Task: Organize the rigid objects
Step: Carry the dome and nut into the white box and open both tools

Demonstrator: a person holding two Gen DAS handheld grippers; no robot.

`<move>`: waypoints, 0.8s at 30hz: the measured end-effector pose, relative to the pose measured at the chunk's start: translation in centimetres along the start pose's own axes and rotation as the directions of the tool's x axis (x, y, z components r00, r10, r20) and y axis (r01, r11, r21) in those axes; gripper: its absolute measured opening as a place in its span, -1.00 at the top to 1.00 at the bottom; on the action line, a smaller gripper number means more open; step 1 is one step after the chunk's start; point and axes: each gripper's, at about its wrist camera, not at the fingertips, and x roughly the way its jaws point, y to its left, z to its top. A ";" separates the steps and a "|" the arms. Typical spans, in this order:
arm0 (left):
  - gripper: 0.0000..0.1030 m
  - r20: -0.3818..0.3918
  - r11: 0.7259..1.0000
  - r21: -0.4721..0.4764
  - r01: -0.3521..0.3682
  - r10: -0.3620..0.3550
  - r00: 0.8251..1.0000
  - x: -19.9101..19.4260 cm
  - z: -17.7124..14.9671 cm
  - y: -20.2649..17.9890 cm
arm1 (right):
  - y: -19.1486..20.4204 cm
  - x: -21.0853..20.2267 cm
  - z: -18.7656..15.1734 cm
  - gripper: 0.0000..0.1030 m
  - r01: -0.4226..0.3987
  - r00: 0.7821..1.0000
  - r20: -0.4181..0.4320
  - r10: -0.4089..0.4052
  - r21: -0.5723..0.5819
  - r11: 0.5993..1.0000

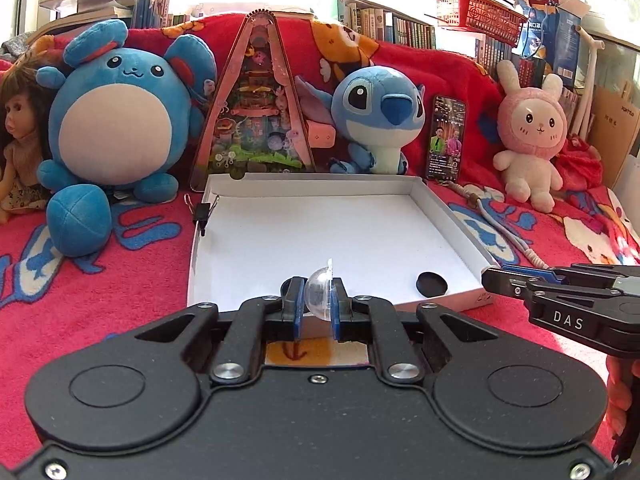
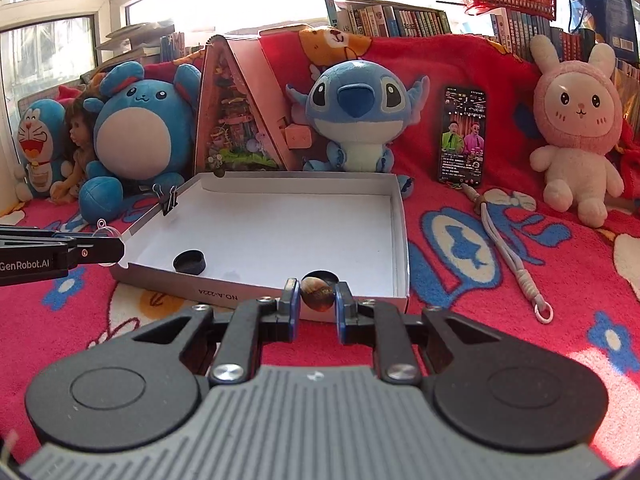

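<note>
two claws, both loaded. left claw [image 1: 316, 300] is clamped on a clear plastic dome [image 1: 319, 294], held by its flat rim at the near edge of the white box [image 1: 436, 200]. right claw [image 2: 317, 300] pinches a small brown marbled disc [image 2: 317, 293] just at the box's near wall, right of centre. one black round cap [image 1: 431, 283] already lies inside, near corner; a binder clip [image 1: 203, 213] sits on the far left wall.

step in hand looks like carrying both pieces over the rim and setting them on the box floor — lift enough to clear the wall first. place them apart from the cap, and keep the claws from crossing. the dome probably slips easily; lower it flat before letting go — a drop could send it rolling onto the red blanket [image 1: 120, 280].
</note>
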 end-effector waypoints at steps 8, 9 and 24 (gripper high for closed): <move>0.75 -0.090 0.994 -0.106 0.032 -0.041 0.995 6.2 3.7 1.4 | -0.8 5.3 3.1 0.56 -0.027 0.995 -0.098 0.031 0.041 0.999; 0.75 -0.101 0.993 -0.114 0.029 -0.040 0.994 7.0 3.9 1.5 | -0.9 5.9 3.5 0.56 -0.027 0.992 -0.118 0.033 0.052 0.998; 0.75 -0.185 0.994 -0.099 -0.045 0.026 0.982 12.0 3.7 0.8 | -1.5 10.9 4.4 0.56 0.006 0.970 -0.242 0.015 0.084 0.996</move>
